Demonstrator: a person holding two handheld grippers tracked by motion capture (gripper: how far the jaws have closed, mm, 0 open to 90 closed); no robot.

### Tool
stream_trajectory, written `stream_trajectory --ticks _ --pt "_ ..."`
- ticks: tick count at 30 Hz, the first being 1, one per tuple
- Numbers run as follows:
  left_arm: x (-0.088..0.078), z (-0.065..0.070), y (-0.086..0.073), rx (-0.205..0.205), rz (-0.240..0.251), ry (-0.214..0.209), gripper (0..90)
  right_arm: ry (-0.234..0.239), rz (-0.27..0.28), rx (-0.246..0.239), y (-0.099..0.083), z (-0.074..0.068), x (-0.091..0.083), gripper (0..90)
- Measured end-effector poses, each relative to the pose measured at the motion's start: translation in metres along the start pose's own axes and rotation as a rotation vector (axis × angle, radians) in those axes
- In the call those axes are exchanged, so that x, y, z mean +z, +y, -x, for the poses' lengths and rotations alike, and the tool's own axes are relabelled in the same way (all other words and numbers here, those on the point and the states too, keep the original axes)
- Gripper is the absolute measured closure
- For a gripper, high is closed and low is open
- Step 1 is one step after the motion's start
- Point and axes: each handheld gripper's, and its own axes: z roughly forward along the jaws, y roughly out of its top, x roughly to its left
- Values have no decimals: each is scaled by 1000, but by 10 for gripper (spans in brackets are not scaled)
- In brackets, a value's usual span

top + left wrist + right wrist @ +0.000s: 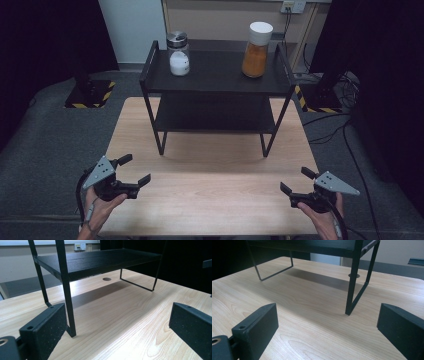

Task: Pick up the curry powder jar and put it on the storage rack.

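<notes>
A black two-tier rack [215, 80] stands at the far half of the wooden table [210, 195]. Its top shelf carries a glass jar of white powder with a metal lid [178, 54] on the left and a white-capped jar of orange powder [256, 50] on the right. My left gripper [134, 171] hovers open near the table's front left corner, nothing between its jaws. My right gripper [296, 181] hovers open near the front right corner, also empty. The rack's lower shelf [100, 261] and front leg [67, 290] show ahead in the left gripper view; a rack leg [353, 282] shows in the right gripper view.
Bare wood lies between the two grippers and the rack. A round cable hole [106, 279] sits in the tabletop under the rack. Grey floor surrounds the table, with cables [345, 130] at the right and a hazard-striped base [90, 94] at the back left.
</notes>
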Motion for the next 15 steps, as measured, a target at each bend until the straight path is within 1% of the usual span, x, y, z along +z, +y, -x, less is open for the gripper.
stream_trajectory --ticks 15 --pt "-1 1 0 0 3 -1 4 -1 5 1 0 0 -1 40"
